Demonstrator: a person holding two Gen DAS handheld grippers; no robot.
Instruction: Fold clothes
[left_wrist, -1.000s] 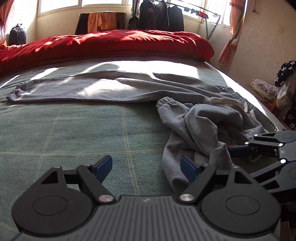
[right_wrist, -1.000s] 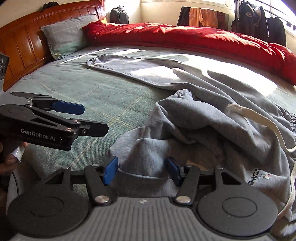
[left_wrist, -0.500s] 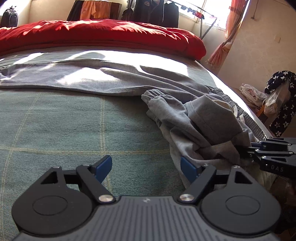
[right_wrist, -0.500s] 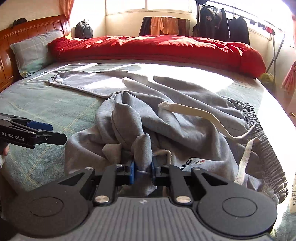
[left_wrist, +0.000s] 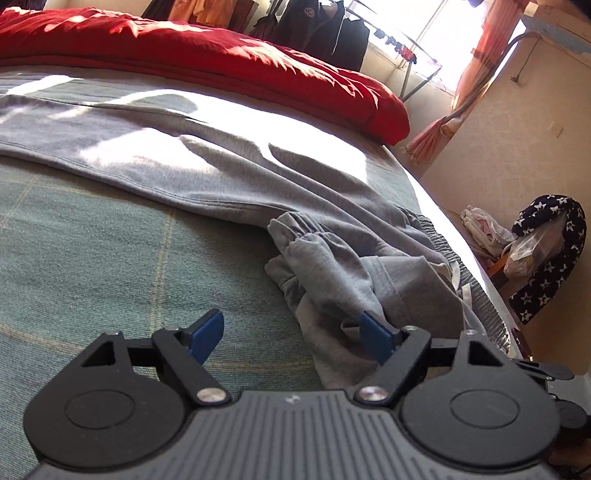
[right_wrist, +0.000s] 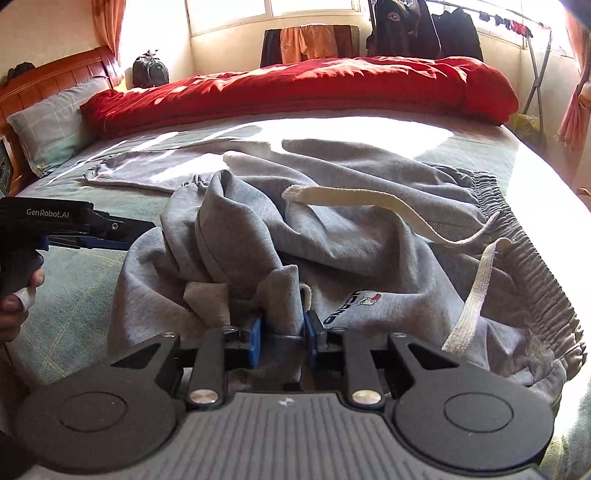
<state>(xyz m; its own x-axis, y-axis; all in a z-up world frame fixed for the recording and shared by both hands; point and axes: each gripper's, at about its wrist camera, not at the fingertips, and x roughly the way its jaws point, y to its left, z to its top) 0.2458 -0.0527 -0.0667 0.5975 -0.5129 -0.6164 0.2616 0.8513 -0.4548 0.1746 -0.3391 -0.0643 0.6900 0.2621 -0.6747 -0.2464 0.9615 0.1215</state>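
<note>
Grey sweatpants (right_wrist: 369, 229) lie crumpled on the green checked bed, one leg (left_wrist: 166, 162) stretched flat toward the left, the other bunched with its elastic cuff (left_wrist: 299, 229) showing. A cream drawstring (right_wrist: 369, 199) crosses the waistband. My right gripper (right_wrist: 282, 332) is shut on a pinched fold of the grey fabric near the printed logo. In the left wrist view my left gripper (left_wrist: 291, 336) stands open just above the sheet, its right finger touching the bunched leg's edge. From the right wrist view the left gripper (right_wrist: 122, 236) appears at the far left, beside the pile.
A red duvet (right_wrist: 303, 88) lies along the far side of the bed, with a grey pillow (right_wrist: 51, 125) and wooden headboard at left. Clothes hang on a rack by the window. The bed's right edge (left_wrist: 461, 251) drops to a chair with a starred garment (left_wrist: 546, 258).
My right gripper has gone from open to shut on a fold of the sweatpants and lifted it slightly. My left gripper has moved right, closer to the bunched leg, still open.
</note>
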